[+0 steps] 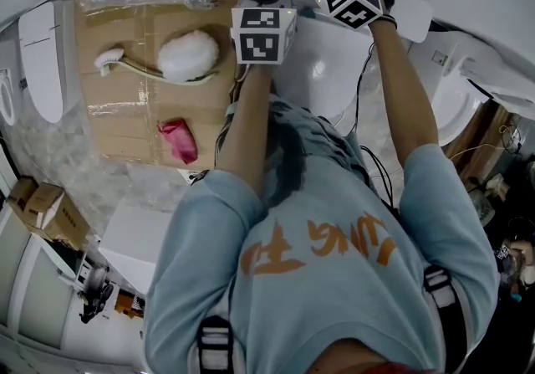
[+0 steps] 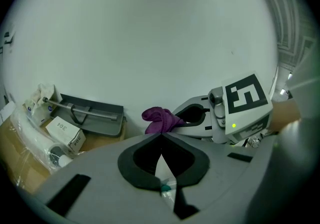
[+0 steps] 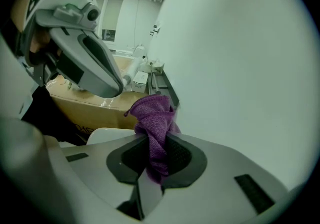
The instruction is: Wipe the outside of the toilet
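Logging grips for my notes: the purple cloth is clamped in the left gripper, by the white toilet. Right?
No: the purple cloth is clamped in the right gripper, by the white toilet. The right gripper view shows it between those jaws; the left gripper is shut on nothing.

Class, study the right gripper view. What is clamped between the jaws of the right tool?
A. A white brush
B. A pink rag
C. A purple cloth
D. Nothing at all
C: in the right gripper view, the right tool has its jaws closed on a purple cloth, which bunches up above them.
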`<state>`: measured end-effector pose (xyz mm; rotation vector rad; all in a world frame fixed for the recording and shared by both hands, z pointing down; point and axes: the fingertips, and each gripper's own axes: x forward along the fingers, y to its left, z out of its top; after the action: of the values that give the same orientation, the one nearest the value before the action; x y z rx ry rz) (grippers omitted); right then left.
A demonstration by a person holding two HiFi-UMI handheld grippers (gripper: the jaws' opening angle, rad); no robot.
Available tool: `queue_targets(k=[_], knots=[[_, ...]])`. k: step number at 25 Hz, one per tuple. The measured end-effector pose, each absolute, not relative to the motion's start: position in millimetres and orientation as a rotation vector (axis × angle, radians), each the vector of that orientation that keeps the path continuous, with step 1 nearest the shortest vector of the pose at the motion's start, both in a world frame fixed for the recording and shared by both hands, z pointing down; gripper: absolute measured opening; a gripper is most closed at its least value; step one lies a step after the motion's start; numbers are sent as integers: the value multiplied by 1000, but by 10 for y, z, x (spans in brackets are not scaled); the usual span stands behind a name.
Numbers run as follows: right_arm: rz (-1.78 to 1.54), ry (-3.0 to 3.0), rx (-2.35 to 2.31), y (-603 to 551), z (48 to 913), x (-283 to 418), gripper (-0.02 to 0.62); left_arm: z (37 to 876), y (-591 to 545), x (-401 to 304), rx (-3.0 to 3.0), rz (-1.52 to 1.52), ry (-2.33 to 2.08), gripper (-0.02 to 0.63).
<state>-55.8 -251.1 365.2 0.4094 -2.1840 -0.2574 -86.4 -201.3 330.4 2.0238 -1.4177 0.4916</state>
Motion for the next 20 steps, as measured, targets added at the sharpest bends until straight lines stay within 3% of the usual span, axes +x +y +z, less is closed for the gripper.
queue_targets(k=[20], knots=[[-163,-2150,475,-2517,3653,24,75,3270,-1939,-630,2070,544,-1368,25]])
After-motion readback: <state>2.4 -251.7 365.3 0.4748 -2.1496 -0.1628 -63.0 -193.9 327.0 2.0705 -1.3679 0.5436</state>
